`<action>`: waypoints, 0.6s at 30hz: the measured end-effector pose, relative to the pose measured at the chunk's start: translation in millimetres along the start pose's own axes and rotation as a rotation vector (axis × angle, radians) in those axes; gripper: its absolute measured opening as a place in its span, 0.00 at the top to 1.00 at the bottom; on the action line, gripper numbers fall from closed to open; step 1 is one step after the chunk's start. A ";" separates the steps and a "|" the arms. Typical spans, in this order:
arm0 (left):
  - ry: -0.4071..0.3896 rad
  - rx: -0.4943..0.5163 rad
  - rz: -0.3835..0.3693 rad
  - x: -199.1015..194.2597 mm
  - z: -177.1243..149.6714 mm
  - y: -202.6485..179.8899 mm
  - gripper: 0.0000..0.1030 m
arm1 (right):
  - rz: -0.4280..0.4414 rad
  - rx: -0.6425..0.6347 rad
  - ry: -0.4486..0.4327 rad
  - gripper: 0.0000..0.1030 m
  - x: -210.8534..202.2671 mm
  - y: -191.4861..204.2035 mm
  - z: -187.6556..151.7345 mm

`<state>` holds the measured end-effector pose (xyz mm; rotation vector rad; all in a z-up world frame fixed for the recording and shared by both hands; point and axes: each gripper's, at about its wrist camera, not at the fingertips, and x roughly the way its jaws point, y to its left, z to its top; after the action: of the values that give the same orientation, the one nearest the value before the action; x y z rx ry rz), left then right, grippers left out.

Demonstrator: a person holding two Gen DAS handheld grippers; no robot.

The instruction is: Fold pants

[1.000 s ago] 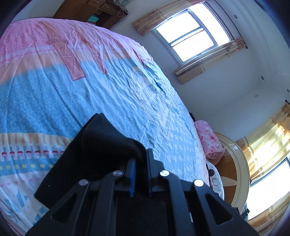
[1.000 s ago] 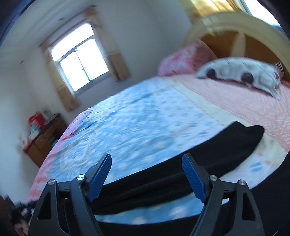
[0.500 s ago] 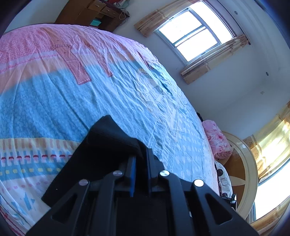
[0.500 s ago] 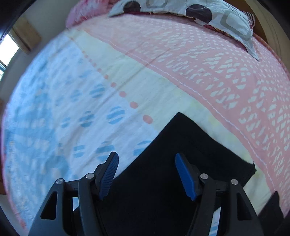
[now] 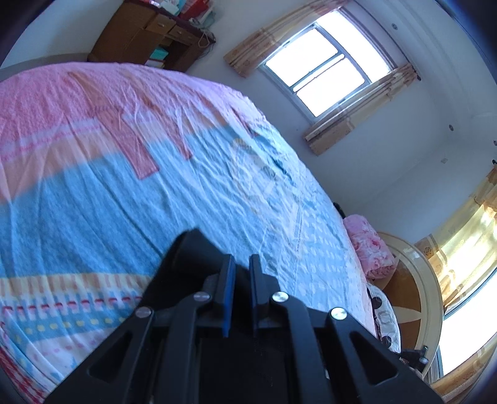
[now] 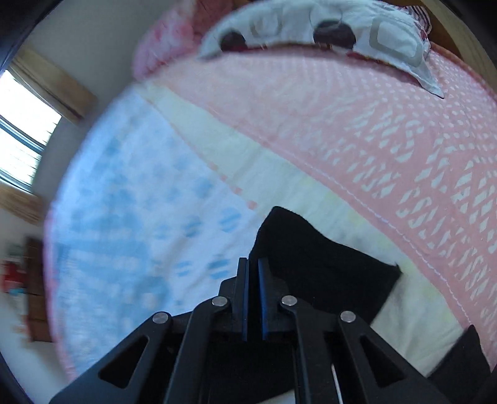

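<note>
The black pants point(image 5: 192, 248) lie on the bed. In the left wrist view my left gripper point(image 5: 240, 264) is shut on a corner of the black fabric, which bunches up just beyond the blue pads. In the right wrist view my right gripper point(image 6: 253, 267) is shut on the edge of the black pants point(image 6: 326, 270), near a corner that rises ahead of the fingers. Another bit of black fabric point(image 6: 466, 357) shows at the lower right.
The bed sheet point(image 5: 124, 186) is blue, pink and patterned. A spotted pillow point(image 6: 326, 28) and a pink pillow point(image 5: 369, 245) lie at the wooden headboard point(image 5: 413, 279). A wooden dresser point(image 5: 149, 40) and a window point(image 5: 320, 65) are beyond the bed.
My right gripper swung down toward the bed and closed on the pants' edge; it was open before. My left gripper stayed shut on the fabric and tilted slightly.
</note>
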<state>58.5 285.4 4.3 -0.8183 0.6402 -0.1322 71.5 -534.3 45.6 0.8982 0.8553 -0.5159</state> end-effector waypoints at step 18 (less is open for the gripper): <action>0.156 0.301 0.051 8.2 -54.7 -44.6 0.88 | 0.415 -0.086 -0.226 0.94 -130.2 -98.4 -146.3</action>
<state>39.2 217.1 4.5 -0.5039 0.7661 -0.2412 -133.9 -458.6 57.1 0.8896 0.4635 -0.2115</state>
